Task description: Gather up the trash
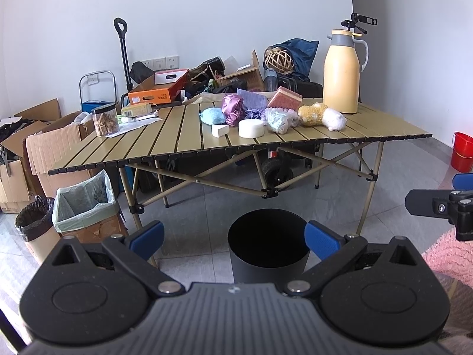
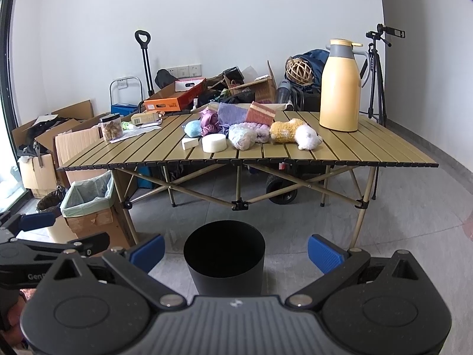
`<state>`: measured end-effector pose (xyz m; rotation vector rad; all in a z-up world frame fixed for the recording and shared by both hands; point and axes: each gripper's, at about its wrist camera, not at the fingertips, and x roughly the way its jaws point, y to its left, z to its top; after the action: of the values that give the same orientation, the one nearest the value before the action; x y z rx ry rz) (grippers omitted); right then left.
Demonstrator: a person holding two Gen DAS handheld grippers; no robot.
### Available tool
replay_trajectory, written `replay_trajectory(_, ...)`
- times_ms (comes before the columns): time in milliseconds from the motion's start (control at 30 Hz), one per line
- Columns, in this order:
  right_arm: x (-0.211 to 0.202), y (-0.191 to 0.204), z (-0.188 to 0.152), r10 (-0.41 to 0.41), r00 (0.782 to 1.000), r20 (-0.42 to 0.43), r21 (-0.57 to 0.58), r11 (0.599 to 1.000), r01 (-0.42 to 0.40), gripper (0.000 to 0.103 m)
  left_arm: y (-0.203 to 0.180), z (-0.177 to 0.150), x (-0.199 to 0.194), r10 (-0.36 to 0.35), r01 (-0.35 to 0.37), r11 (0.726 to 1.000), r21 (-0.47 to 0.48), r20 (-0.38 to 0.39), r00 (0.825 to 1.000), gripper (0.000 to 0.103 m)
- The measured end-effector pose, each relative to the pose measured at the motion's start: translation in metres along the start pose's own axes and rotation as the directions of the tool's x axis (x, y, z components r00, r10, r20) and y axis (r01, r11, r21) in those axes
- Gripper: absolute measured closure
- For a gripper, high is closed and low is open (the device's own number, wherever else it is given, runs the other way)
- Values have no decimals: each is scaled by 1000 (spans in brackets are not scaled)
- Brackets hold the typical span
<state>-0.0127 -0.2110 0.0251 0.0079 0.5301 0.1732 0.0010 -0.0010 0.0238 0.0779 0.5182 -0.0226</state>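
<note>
Both grippers' fingers [image 1: 235,235] [image 2: 236,250] wide, empty; black bin [image 2: 223,256] below table edge [image 2: 245,162].

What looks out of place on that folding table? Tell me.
Nothing is spilled or broken. The plush toy lies toppled on its side beside the upright yellow thermos, and soft items sit heaped mid-table. Both tongs are open and empty.

Left gripper [image 1: 235,236], fingers spread wide, above black bin [image 1: 267,247] before slatted table [image 1: 177,148]
</note>
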Motion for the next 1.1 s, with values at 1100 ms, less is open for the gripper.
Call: replay_trajectory(1100,44,-15,51,-8,991,135,-25,1000,11,0,8,47,53,58,-57,998,-10,135,989,0)
